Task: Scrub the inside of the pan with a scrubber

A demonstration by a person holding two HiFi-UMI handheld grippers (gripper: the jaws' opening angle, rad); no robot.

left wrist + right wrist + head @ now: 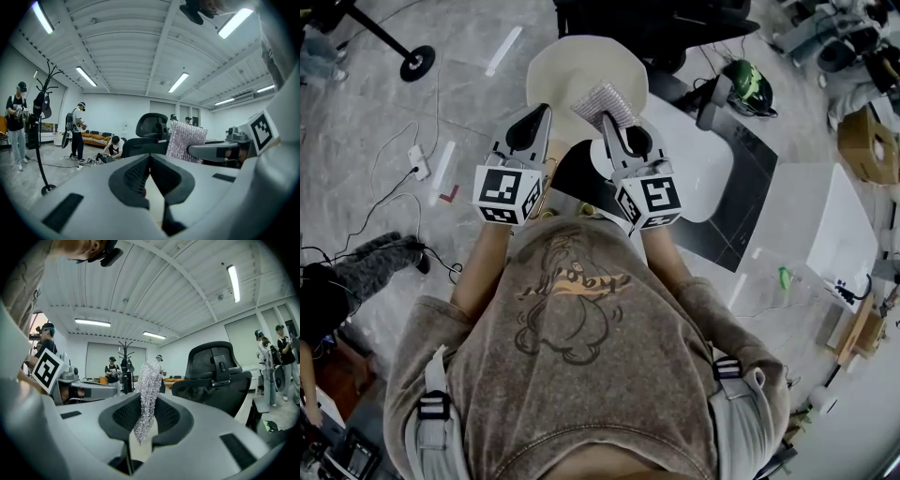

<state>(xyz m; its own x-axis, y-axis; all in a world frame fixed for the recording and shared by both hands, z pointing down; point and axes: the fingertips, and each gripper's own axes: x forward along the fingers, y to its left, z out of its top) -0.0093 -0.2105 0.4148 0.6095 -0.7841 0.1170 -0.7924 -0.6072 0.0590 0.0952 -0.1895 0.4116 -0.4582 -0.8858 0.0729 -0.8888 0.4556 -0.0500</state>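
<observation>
In the head view both grippers are held up side by side in front of the person's chest. My right gripper (609, 120) is shut on a silver mesh scrubber (605, 99), which stands up between its pads (147, 390). The scrubber (186, 140) also shows from the left gripper view, pinched at the tip of the right gripper (211, 151). My left gripper (531, 124) is shut with nothing between its jaws (150, 161). Below and between the grippers lies a dark round pan (574, 178) with a wooden handle (544, 187), largely hidden by them.
A round beige tabletop (572, 66) lies under the gripper tips, a white table (703, 169) to its right. Ahead stand a black office chair (220, 376) and a coat stand (42, 140). Several people stand farther back. Cables (384, 202) run over the floor at left.
</observation>
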